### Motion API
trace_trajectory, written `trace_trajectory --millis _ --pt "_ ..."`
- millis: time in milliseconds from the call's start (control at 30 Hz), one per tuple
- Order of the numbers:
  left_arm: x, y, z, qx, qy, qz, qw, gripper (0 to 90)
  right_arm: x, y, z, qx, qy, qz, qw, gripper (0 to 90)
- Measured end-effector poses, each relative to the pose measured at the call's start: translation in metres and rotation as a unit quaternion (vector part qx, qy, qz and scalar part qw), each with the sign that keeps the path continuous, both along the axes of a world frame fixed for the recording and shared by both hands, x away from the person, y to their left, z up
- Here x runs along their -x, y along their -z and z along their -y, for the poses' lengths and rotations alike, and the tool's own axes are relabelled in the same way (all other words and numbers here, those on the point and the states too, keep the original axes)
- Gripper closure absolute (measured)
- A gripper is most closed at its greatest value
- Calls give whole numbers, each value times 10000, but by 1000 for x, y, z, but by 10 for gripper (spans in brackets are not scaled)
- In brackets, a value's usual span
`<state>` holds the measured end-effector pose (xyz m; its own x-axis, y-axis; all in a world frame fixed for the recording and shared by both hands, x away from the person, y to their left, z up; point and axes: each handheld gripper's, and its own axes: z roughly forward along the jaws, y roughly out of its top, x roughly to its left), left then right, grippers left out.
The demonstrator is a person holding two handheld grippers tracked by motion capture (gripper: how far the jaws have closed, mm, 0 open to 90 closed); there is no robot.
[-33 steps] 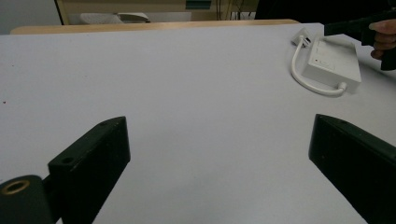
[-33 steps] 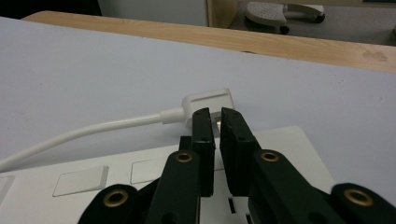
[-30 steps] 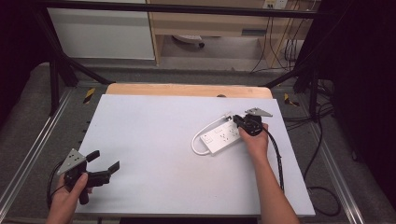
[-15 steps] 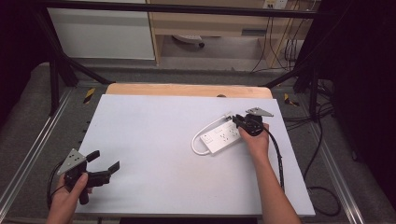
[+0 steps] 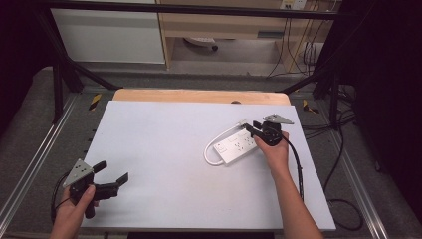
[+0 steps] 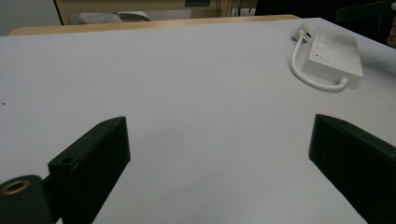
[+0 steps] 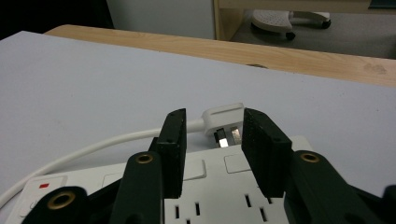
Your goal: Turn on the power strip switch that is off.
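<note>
We find the right gripper point(image 7: 212, 140) at centre-right of the high view, jaws parted over the power strip point(image 5: 238, 147) — its plug point(image 7: 224, 122) lies just beyond them. The left gripper point(image 5: 110, 177), released, sits lower left — well apart.

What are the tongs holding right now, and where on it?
Nothing. The right tongs sit open over the power strip, its plug beyond the jaws. The left tongs are open, empty.

Power strip point(image 5: 238, 147) on table point(image 5: 164, 134) at right, right gripper point(image 5: 255, 129) over it, left gripper point(image 5: 112, 175) near left corner
</note>
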<state>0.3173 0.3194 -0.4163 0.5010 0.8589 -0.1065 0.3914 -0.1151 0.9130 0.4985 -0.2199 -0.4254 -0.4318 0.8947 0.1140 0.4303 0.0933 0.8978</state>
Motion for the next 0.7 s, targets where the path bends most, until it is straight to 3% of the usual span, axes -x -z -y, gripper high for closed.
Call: trace_trajectory --millis 367,700 --pt "0 0 0 12 -3 -7 10000 54 5 -8 2 -41 -14 17 10000 541" --pt "0 0 0 14 -13 -13 10000 54 10 -12 3 -169 -43 -119 9998 365"
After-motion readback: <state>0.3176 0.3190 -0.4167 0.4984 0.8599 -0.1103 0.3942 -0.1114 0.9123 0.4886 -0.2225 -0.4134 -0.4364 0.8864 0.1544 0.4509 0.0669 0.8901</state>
